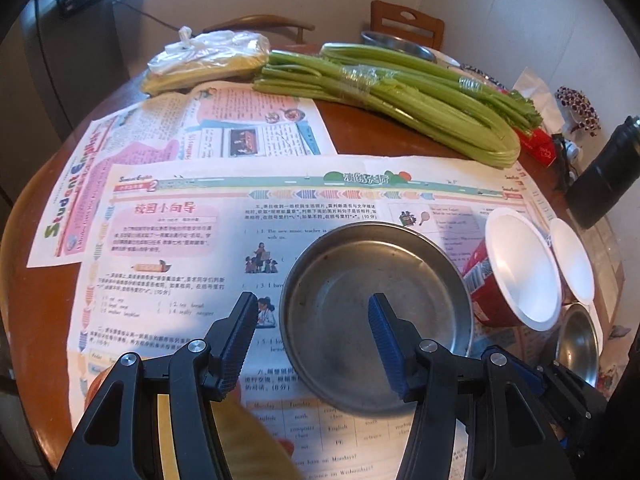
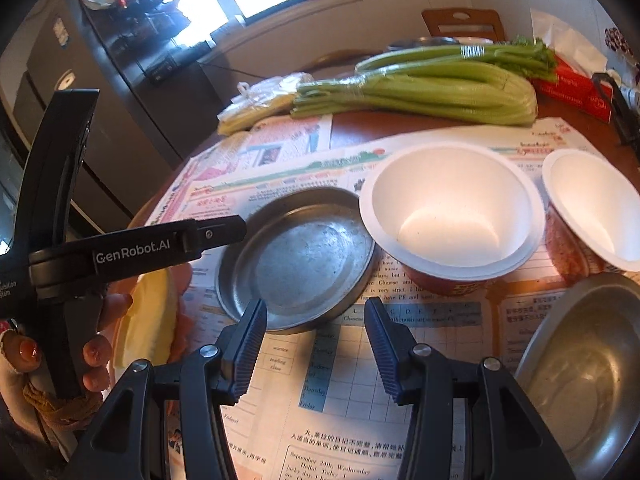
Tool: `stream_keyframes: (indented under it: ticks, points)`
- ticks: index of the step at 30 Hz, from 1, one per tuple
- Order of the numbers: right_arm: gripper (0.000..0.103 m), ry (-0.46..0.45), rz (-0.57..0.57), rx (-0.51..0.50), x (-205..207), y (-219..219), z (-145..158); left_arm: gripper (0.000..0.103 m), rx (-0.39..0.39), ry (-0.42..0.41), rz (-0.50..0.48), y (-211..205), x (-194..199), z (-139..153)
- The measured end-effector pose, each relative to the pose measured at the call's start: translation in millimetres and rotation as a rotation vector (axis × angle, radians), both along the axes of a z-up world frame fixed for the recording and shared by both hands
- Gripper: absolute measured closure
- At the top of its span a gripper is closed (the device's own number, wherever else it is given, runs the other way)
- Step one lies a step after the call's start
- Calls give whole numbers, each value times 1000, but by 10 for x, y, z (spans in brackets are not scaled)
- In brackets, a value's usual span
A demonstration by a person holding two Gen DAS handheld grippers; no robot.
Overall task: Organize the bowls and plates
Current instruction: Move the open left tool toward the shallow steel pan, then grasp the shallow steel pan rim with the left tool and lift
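Newspaper sheets [image 1: 192, 248] are spread over a round wooden table [image 1: 360, 120], with celery [image 1: 400, 96] laid at the far side. Both the left gripper [image 1: 312, 344] and the right gripper [image 2: 316, 344] are seen parted and empty above a shallow metal plate [image 2: 300, 256], beside which a white-lined paper bowl [image 2: 452, 208], a second one [image 2: 592, 204] and a steel bowl [image 2: 580, 364] are set.

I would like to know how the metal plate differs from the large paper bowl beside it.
The metal plate is grey, shallow and flat-bottomed; the paper bowl is white inside, red outside and deep. The plate lies flat on the newspaper, while the bowl tilts. Both are round, empty and open side up.
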State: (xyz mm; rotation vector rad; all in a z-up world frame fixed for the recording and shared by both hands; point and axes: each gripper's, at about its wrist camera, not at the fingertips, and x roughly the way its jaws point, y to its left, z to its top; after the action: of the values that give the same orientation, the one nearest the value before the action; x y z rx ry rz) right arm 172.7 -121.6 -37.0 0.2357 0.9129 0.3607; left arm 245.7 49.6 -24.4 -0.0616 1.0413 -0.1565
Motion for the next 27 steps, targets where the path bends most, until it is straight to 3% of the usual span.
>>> stream_keyframes:
  ticks: [13, 20, 27]
  points:
    - [53, 50, -6, -48, 265, 115, -162, 45, -23, 36, 16, 1, 145, -213]
    - [51, 6, 11, -89, 284, 205, -172, 56, -2, 43, 14, -26, 176, -303]
    - [51, 0, 25, -80, 222, 209, -151, 56, -16, 33, 17, 20, 116, -239]
